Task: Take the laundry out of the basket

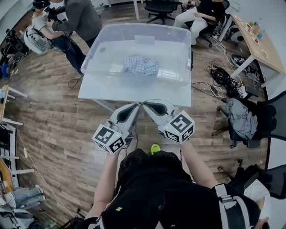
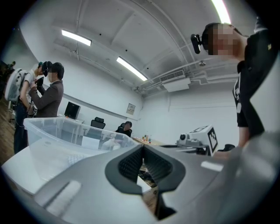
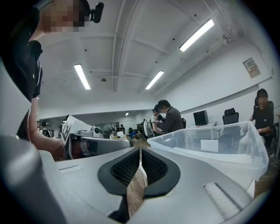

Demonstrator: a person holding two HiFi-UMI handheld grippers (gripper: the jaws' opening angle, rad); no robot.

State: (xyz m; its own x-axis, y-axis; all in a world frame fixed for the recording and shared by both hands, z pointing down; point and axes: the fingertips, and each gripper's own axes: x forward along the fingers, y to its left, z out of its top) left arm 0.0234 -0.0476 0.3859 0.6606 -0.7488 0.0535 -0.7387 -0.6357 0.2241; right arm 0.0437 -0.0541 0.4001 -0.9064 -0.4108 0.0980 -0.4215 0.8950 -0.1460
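A clear plastic basket (image 1: 178, 44) stands on a white table (image 1: 98, 89) ahead of me. Inside it lies one bundled blue-and-white checked cloth (image 1: 140, 65). My left gripper (image 1: 137, 106) and right gripper (image 1: 145, 105) are held side by side just short of the table's near edge, tips almost touching each other. Both are shut with nothing between their jaws. In the left gripper view the basket (image 2: 57, 131) is at the left, and the right gripper's marker cube (image 2: 205, 138) shows at the right. In the right gripper view the basket (image 3: 210, 142) is at the right.
Two people (image 1: 67, 22) stand at the table's far left corner and another sits behind it (image 1: 201, 13). A wooden desk (image 1: 259, 40), cables (image 1: 223, 80) and a chair draped with grey cloth (image 1: 241, 118) are to the right. Wooden floor surrounds the table.
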